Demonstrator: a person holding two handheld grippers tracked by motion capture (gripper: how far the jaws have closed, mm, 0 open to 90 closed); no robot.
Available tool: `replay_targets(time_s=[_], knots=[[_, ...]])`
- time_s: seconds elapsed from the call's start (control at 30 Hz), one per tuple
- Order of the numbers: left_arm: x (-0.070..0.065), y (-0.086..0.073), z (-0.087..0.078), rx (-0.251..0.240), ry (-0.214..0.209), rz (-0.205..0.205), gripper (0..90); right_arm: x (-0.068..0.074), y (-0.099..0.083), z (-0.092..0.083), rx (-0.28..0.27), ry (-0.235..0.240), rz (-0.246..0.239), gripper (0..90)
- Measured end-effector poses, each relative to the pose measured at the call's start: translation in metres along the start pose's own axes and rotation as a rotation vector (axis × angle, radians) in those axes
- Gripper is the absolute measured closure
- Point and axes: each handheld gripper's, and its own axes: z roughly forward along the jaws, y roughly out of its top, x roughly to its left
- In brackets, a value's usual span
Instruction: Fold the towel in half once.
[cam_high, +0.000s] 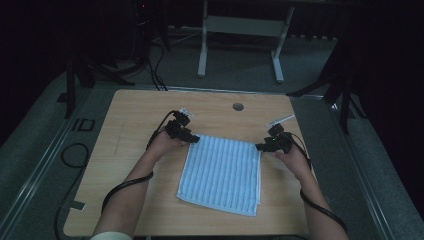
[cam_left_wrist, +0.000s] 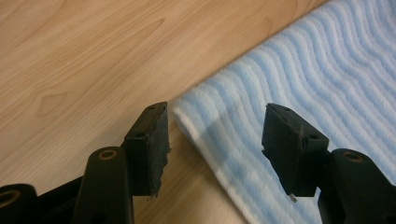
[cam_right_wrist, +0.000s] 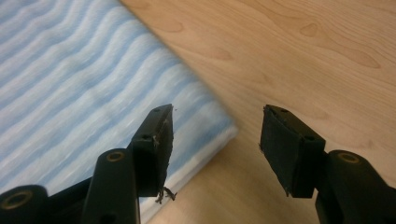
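My two hand-held grippers at the far corners of a folded towel.

My left hand-held gripper (cam_left_wrist: 215, 135) gapes over the towel's (cam_high: 222, 172) corner, gripping nothing; my right hand-held gripper (cam_right_wrist: 215, 137) stands likewise parted over the opposite corner, also empty. The blue striped towel lies flat mid-counter (cam_high: 130, 115).

My table (cam_high: 130, 115) is light wood with rounded corners, and a small round hole (cam_high: 238, 106) sits near its far edge. On the floor past that edge stands a white frame (cam_high: 240, 30) on two legs. Dark stands (cam_high: 345, 85) lean at the far right, and another dark stand (cam_high: 72, 80) rises at the far left. Black cables (cam_high: 155, 70) run across the grey floor (cam_high: 30, 145) beyond the table, and one more cable loops (cam_high: 75, 150) beside the table's left side.
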Motion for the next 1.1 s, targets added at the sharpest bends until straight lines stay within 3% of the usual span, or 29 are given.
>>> replay_targets(time_s=[0.1,0.3,0.37,0.4,0.43,0.47,0.53,0.63,0.8,0.97,1.1], knots=[[0.007,-0.001,0.007,-0.033,-0.052,-0.073,41.1,-0.004,0.005,0.011,0.021,-0.001,0.013,43.6],[0.009,0.004,0.015,-0.033,-0.061,-0.085,47.4,-0.012,0.006,0.028,0.067,0.009,0.059,43.5],[0.008,0.006,0.017,-0.011,-0.054,-0.066,55.1,-0.013,0.005,0.032,0.094,0.010,0.055,49.8],[0.007,0.007,0.018,0.004,-0.055,-0.059,64.5,-0.013,0.004,0.034,0.108,0.020,0.042,62.7],[0.006,0.008,0.018,0.013,-0.039,-0.048,70.0,-0.013,0.004,0.035,0.116,0.037,0.036,69.4],[0.004,0.009,0.017,0.019,-0.048,-0.042,80.2,-0.012,0.004,0.035,0.117,0.043,0.028,76.1],[0.000,0.011,0.016,0.025,-0.033,-0.017,85.6,-0.009,0.006,0.032,0.109,0.019,0.015,84.7],[-0.004,0.014,0.011,0.017,-0.007,-0.003,86.6,-0.008,0.009,0.027,0.099,-0.011,-0.001,86.3],[-0.009,0.018,-0.009,-0.043,-0.002,0.000,86.8,-0.009,0.020,0.018,0.073,-0.039,-0.012,86.4],[-0.015,0.019,-0.031,-0.096,-0.002,-0.006,86.8,-0.009,0.033,0.004,0.033,-0.058,-0.068,86.4],[-0.018,0.015,-0.040,-0.090,0.011,0.018,86.8,-0.004,0.039,-0.007,-0.001,-0.046,-0.101,86.5]])
